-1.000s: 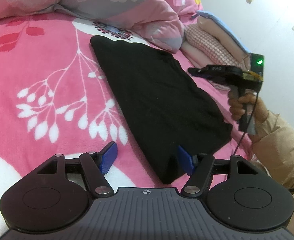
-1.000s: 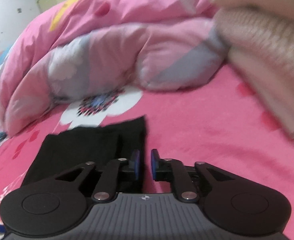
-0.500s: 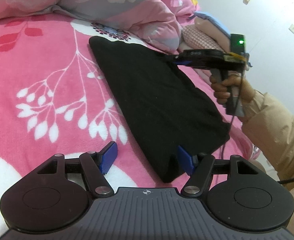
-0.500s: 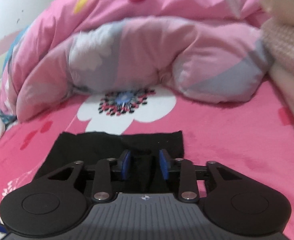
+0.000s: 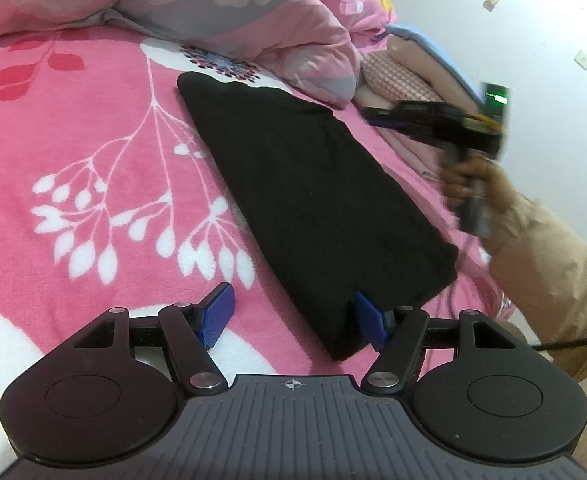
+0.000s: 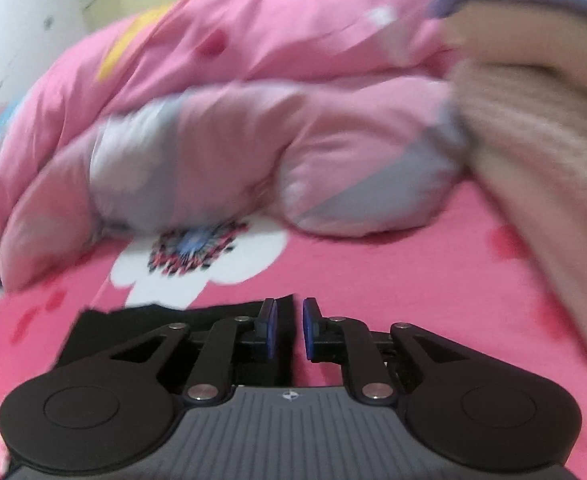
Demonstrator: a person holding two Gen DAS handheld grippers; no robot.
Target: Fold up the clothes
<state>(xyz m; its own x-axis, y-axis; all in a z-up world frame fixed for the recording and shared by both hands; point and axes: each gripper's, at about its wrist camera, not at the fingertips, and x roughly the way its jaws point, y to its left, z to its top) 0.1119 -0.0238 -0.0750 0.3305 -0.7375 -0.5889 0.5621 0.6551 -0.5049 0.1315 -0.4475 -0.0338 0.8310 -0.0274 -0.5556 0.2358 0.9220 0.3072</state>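
Left wrist view shows the black garment [image 5: 313, 200] lying on the pink floral blanket [image 5: 93, 152] as a long, flat, narrow strip, its far end just short of the bunched pink duvet [image 5: 253, 12]. The left tongs [image 5: 293, 322] are spread wide around the garment's near corner, one blue pad on bare blanket, the other touching the cloth's edge, gripping nothing. The right tongs [image 6: 289, 330] hover blurred near the garment's far right corner, their pads nearly together with a slim gap and nothing pinched. Judging by the shape, this strip could be awaiting another fold or be near its final form. For any further fold, both tongs should pinch all layers at matching corners and lift evenly, so the stack does not slide apart.
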